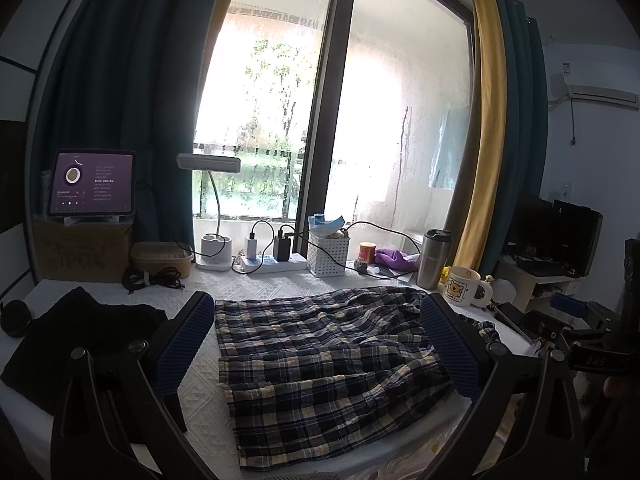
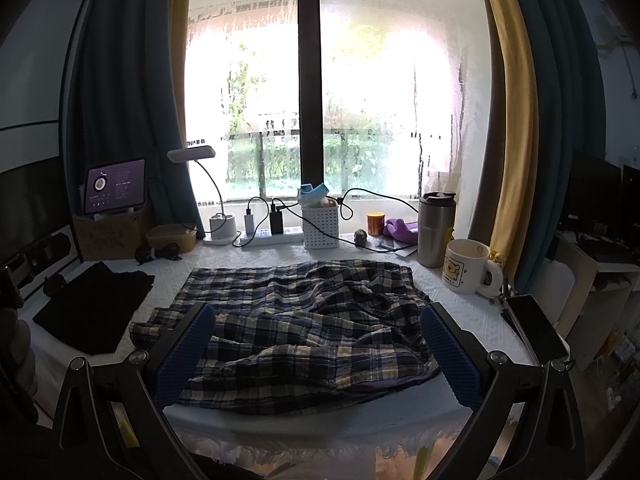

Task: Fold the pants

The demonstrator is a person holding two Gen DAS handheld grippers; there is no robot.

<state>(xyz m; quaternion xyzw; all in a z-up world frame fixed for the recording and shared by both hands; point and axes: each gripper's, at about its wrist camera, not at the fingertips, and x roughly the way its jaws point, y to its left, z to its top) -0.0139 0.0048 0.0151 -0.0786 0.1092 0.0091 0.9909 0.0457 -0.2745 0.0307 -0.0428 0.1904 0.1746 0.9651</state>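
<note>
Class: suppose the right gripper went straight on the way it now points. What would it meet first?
Probably the plaid pants, rumpled on the white-covered table between the right gripper's open fingers. Depth is unclear; if it passed above them, the white basket stands behind.

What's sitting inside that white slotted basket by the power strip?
The white basket holds something blue poking above its rim and a pale rounded item beside it. Whatever lies deeper is hidden by the basket's walls.
</note>
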